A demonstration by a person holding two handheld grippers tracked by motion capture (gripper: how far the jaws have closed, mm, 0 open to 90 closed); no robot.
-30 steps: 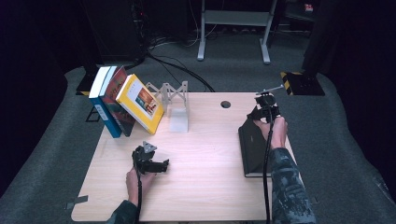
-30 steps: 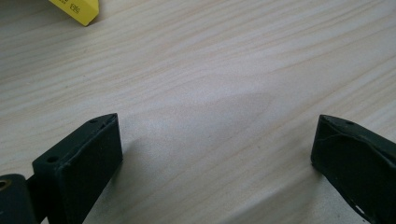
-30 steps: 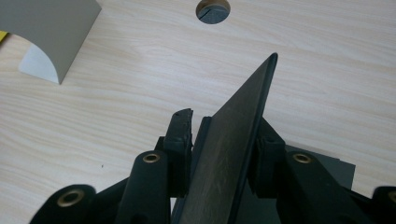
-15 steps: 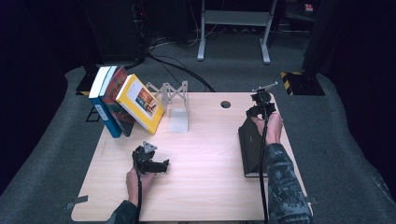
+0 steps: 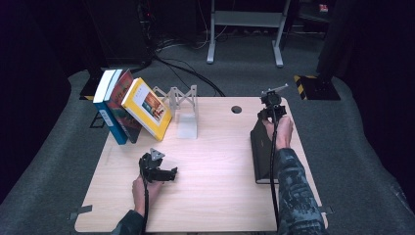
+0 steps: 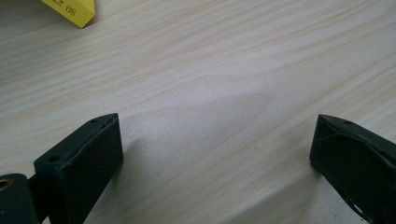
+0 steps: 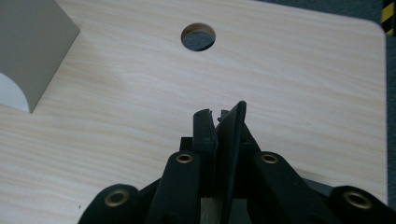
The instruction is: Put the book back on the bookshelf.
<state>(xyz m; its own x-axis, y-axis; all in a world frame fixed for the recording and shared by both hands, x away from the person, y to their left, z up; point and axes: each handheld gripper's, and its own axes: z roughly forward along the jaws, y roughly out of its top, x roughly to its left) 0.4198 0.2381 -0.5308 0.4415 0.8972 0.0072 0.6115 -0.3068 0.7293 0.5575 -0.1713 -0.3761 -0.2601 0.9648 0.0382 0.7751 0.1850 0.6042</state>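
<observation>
A black book (image 5: 263, 155) lies flat near the table's right edge. My right gripper (image 5: 268, 114) sits at its far end, the hand resting on the cover. In the right gripper view its jaws (image 7: 218, 117) have just been closing and now stand together on a thin dark edge, apparently the book's cover. My left gripper (image 5: 171, 174) rests on the wood at the front left. Its jaws (image 6: 215, 140) stand wide open, with bare table between them.
Three books lean together at the back left: a yellow one (image 5: 147, 108), a red one (image 5: 121, 98) and a blue-white one (image 5: 106, 100). A pale metal bookend (image 5: 185, 106) stands beside them. A cable hole (image 5: 237, 109) lies left of the right gripper. Carpet and cables lie beyond the table.
The right hand has shifted slightly left over the far end of the black book. The left hand and the leaning books have stayed put.
</observation>
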